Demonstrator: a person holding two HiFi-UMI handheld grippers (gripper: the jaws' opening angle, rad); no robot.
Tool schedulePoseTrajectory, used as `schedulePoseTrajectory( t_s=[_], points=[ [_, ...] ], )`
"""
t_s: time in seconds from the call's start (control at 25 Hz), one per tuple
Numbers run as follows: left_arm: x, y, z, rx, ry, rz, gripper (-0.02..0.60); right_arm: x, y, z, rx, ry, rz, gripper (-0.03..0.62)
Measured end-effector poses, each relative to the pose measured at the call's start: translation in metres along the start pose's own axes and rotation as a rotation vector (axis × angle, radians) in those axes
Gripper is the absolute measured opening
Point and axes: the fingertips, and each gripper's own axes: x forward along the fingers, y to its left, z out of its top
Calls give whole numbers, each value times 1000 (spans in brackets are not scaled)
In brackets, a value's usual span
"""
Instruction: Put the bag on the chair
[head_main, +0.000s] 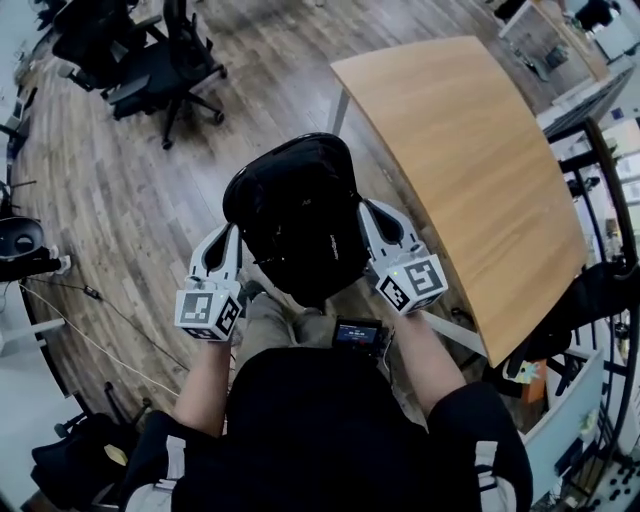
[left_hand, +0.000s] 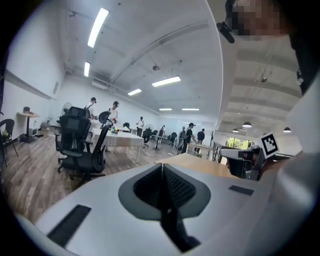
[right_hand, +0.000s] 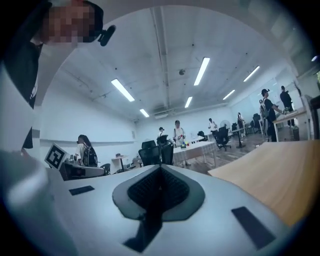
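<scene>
We find the left claw clenched on the left side of the black bag, with a dark strip pinched between its jaws. The bag hangs between both claws, in front of the person and just beside the worktop. The right claw is clenched on the bag's right side.

Wooden floor, tan table, strip lights, seemingly white walls.
</scene>
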Motion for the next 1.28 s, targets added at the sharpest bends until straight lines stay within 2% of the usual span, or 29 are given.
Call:
schedulePoseTrajectory(
  t_s=[0.12, 0.24, 0.4, 0.48, 0.72, 1.04, 1.28],
  points=[
    [-17, -6, 45, 28, -97, -25, 5, -19, 10, 42, -41, -89, 4, 12],
    [-35, -16, 78, 62, -154, -63, 3, -40, 17, 72, -108, -127, -22, 12],
    [-55, -24, 116, 112, -231, -83, 3, -58, 20, 93, -190, -155, -85, 12],
    [-61, -26, 124, 121, -252, -82, 3, -68, 19, 94, -193, -162, -109, 12],
    [-63, -13, 107, 73, -216, -60, 3, -80, 8, 79, -142, -135, -154, 12],
    [-70, -13, 93, 76, -190, -50, 5, -84, 4, 65, -128, -122, -201, 12],
    [-73, -11, 83, 66, -175, -20, 3, -86, 9, 48, -95, -107, -174, 12]
  ],
)
